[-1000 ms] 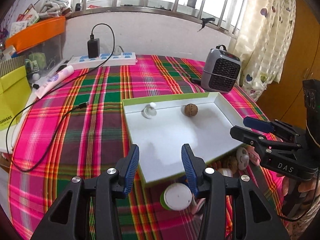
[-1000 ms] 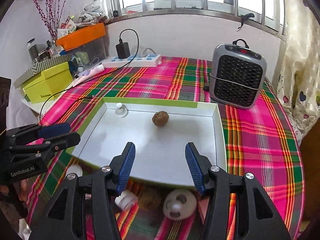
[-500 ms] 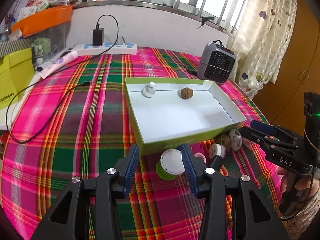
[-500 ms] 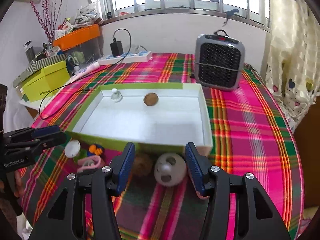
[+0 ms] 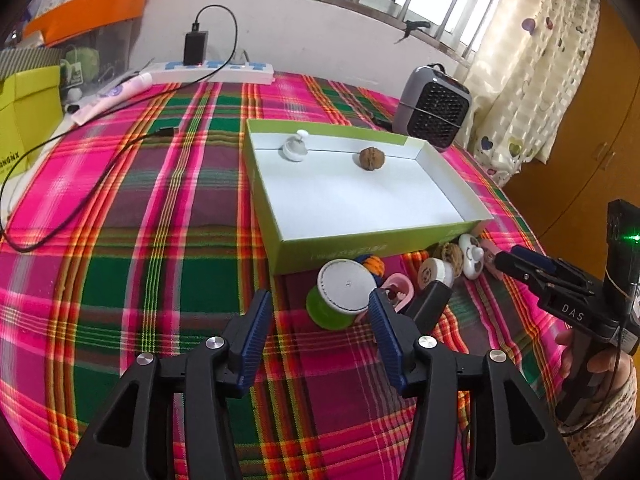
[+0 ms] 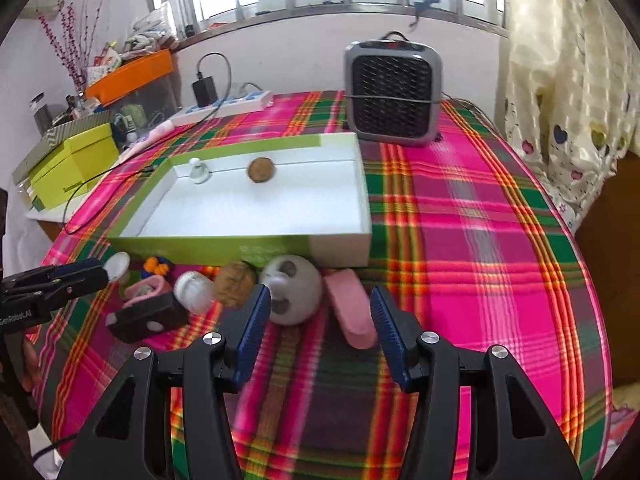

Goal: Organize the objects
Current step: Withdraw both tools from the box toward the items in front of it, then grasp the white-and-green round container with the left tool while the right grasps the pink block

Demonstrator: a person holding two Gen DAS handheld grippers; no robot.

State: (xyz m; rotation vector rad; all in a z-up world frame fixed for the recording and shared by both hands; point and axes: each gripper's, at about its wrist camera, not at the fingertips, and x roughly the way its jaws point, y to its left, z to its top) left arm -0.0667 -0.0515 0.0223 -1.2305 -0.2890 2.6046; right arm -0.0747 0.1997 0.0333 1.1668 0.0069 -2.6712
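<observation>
Progress was early: tray (image 5: 376,240) held only a walnut (image 5: 371,157) and white knob (image 5: 295,149); clutter waited along its near wall. Left claw (image 5: 320,320), just widened, and right claw (image 6: 316,320) were spread, empty.

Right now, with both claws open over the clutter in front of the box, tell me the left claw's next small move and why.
Probably ease the left claw forward and down around the green spool, then close. Its jaws have just been opening and nothing is between them yet; the spool lies just ahead of them, outside the box, which holds only a walnut and a small white piece.
</observation>
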